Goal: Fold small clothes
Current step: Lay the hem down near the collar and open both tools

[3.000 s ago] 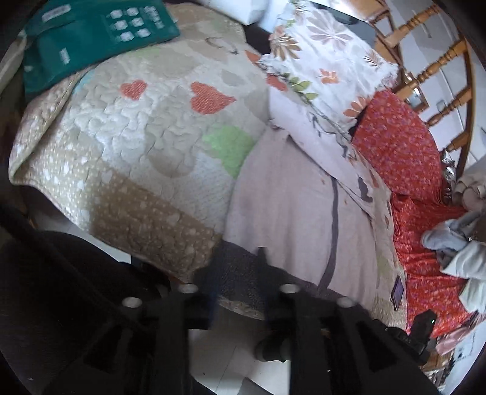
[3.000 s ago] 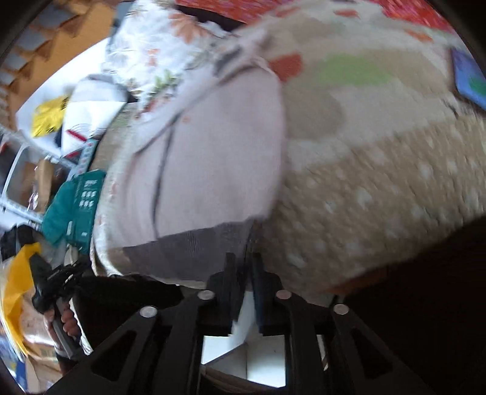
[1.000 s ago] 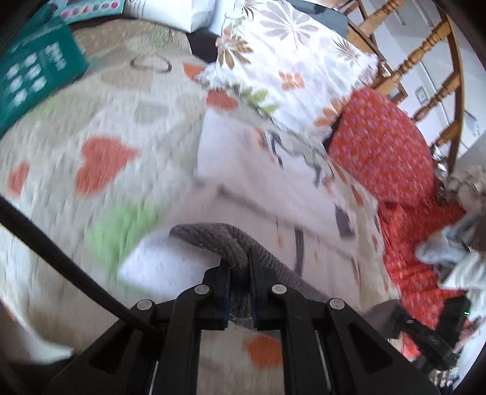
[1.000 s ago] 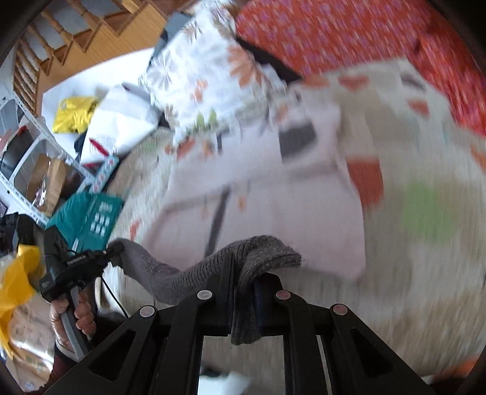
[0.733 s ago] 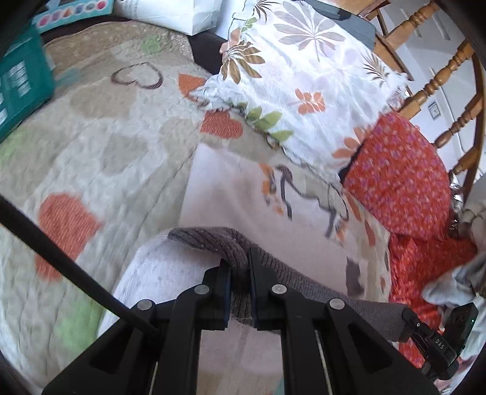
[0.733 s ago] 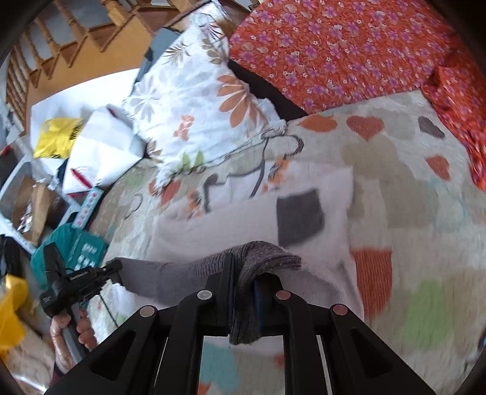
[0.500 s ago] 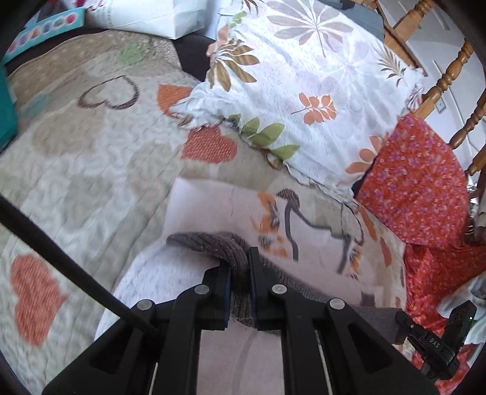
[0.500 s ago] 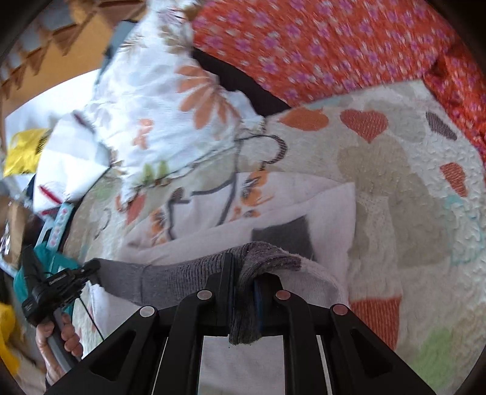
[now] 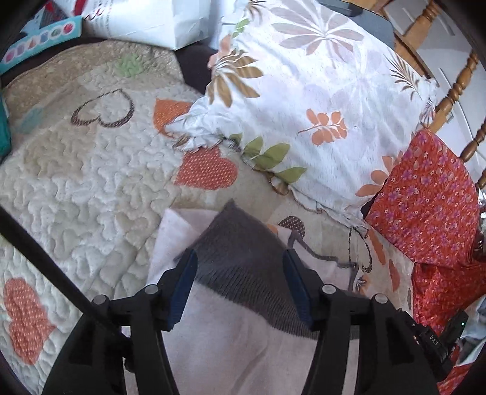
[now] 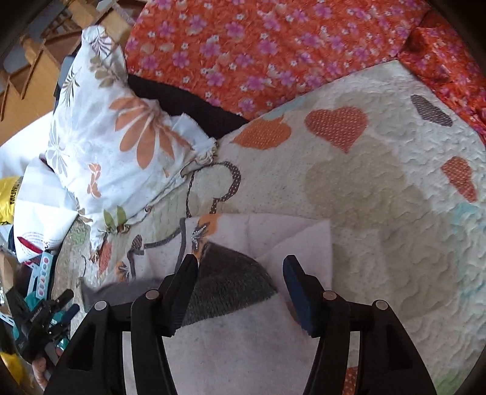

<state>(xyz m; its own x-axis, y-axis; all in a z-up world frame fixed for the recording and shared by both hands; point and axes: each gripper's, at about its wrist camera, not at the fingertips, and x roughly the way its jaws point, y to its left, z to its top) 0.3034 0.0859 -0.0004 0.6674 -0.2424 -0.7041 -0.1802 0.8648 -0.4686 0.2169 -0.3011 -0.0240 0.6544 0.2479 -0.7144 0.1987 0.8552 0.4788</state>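
A small pale pink garment (image 9: 212,334) lies on the heart-patterned quilt (image 9: 91,170), its grey ribbed hem (image 9: 243,273) folded up over its body. My left gripper (image 9: 238,258) hovers over one end of the hem; its jaws are opening and the hem lies loose between them, untouched by the pads. In the right wrist view the same pink garment (image 10: 288,234) shows with the other end of the grey hem (image 10: 231,282) lying free between the opening jaws of my right gripper (image 10: 241,262). The left gripper (image 10: 42,316) is also seen there at the lower left, in a hand.
A white floral pillow (image 9: 319,100) lies just beyond the garment, with a red flowered cushion (image 9: 425,206) to its right. A white bag (image 9: 145,21) and a wooden chair back (image 9: 455,91) stand behind. Bare quilt (image 10: 379,188) stretches to the right of the garment.
Both grippers carried the pinched grey hem across the garment toward the pillow. Their jaws have now parted and the hem has dropped flat onto the garment.
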